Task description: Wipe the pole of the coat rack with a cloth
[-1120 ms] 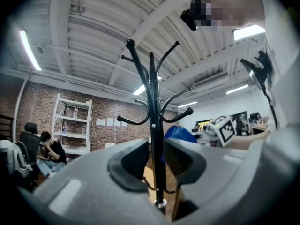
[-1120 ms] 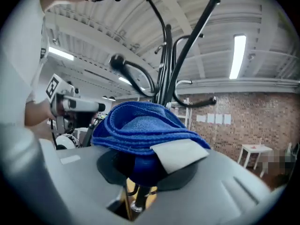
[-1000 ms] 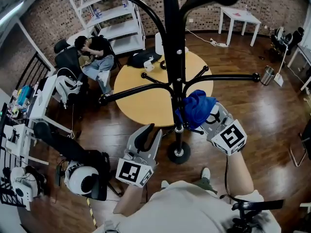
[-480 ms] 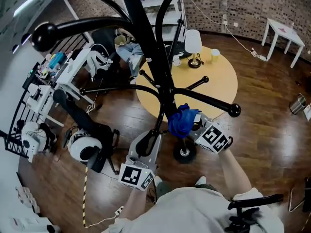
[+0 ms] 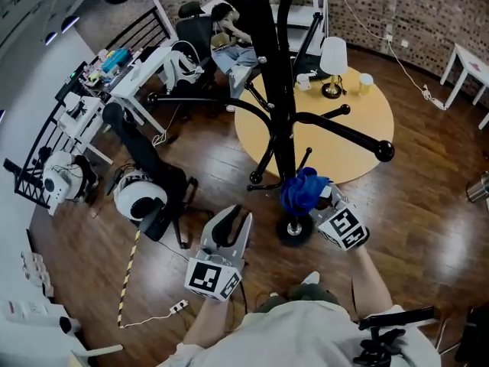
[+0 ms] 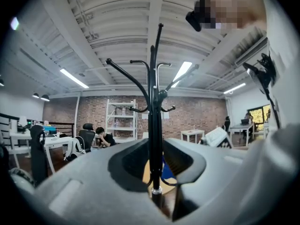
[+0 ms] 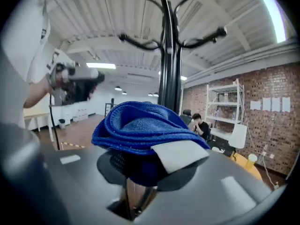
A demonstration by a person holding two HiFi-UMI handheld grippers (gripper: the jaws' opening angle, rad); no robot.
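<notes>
My right claw (image 5: 324, 202) pinches the blue cloth (image 5: 304, 190). The cloth sits low on the black pole (image 5: 284, 140) of the coat rack (image 5: 336, 125), just above its round foot (image 5: 294, 230), and looks to be touching the pole. My left claw (image 5: 231, 219) is spread, with nothing in it, and points up at the pole from near the foot.

The floor (image 5: 416, 205) is dark shiny wood. Behind the rack stands a round yellow table (image 5: 363, 144) with a white lamp (image 5: 333, 55) and a cup (image 5: 365, 82) on it. A person (image 5: 229, 30) sits on a chair further back. The far wall (image 5: 397, 10) is brick. A white desk (image 5: 141, 66) full of things stands on the left.
</notes>
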